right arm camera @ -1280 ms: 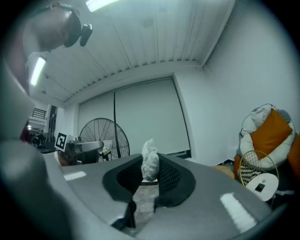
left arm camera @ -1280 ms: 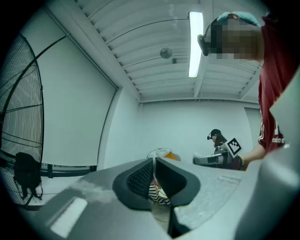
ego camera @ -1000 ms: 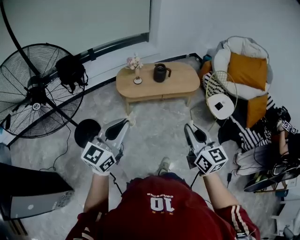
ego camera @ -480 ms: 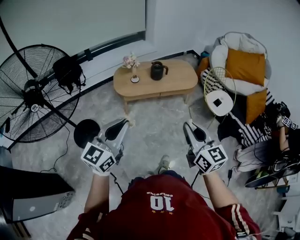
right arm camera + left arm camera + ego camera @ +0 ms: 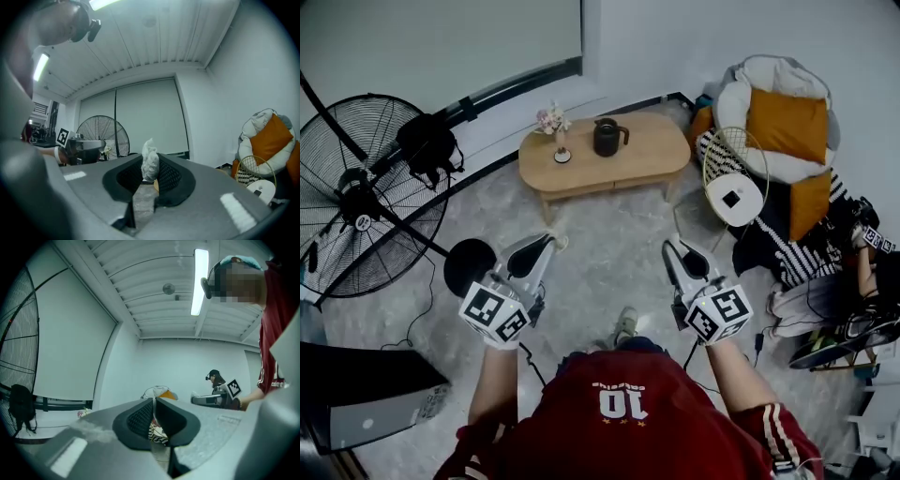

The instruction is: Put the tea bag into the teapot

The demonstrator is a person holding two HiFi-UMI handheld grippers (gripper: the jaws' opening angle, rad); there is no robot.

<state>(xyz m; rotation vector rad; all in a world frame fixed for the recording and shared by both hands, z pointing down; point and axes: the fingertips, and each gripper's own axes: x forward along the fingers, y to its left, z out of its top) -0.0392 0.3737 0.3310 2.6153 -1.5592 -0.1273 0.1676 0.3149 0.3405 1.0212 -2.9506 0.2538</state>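
Note:
A dark teapot (image 5: 606, 137) stands on a low oval wooden table (image 5: 647, 155) across the floor, far ahead of both grippers. In the right gripper view a white crumpled tea bag (image 5: 150, 163) sticks up between the black pads, and my right gripper (image 5: 151, 165) is shut on it. In the head view that gripper (image 5: 674, 248) is held at waist height and points toward the table. My left gripper (image 5: 547, 244) is held level with it on the left. Its jaws (image 5: 154, 404) stand together with only a thin slit and nothing between them.
A small vase of flowers (image 5: 551, 125) stands left of the teapot. A large floor fan (image 5: 366, 192) is at the left, and a dark box (image 5: 366, 394) at lower left. A cushioned chair (image 5: 783, 117) and a wire side table (image 5: 733, 192) are at the right. Another person (image 5: 215, 378) is across the room.
The head view has shifted a little, so the table and teapot sit slightly further left and up. Both grippers have kept their places and their grips.

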